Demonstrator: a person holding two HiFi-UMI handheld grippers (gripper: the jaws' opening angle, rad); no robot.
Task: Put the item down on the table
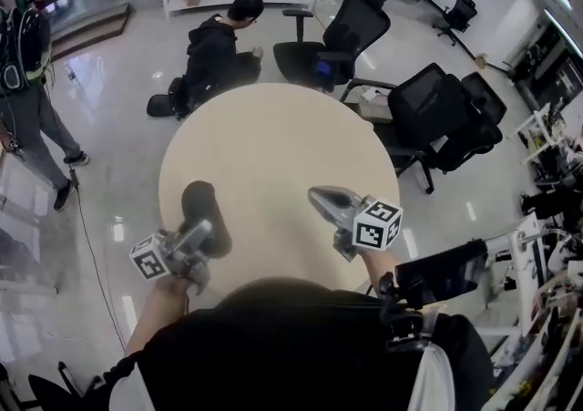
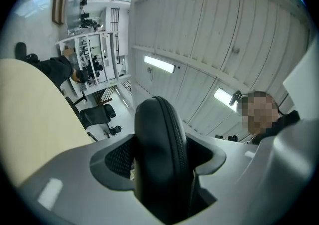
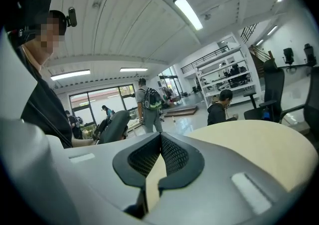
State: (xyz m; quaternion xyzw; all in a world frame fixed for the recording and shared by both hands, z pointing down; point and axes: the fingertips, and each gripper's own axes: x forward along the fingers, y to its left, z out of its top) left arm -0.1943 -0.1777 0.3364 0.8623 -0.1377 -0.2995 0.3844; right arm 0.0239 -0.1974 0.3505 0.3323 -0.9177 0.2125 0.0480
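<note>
One black zip case [image 2: 159, 161] sits between the jaws of the left gripper [image 1: 199, 238]. The jaws squeeze it from both sides, and it sticks out past their tips, pointing up a bit. It is off the table. The round, pale table [image 1: 273, 136] lies just beside this gripper and stretches out ahead of it. The right gripper [image 1: 321, 197] is near the left one, over the table's near edge. Its jaws are pressed together with nothing in them. Far ahead of both grippers, black chairs [image 1: 342, 35] stand past the table, and a person [image 1: 214, 49] crouches on the floor.
</note>
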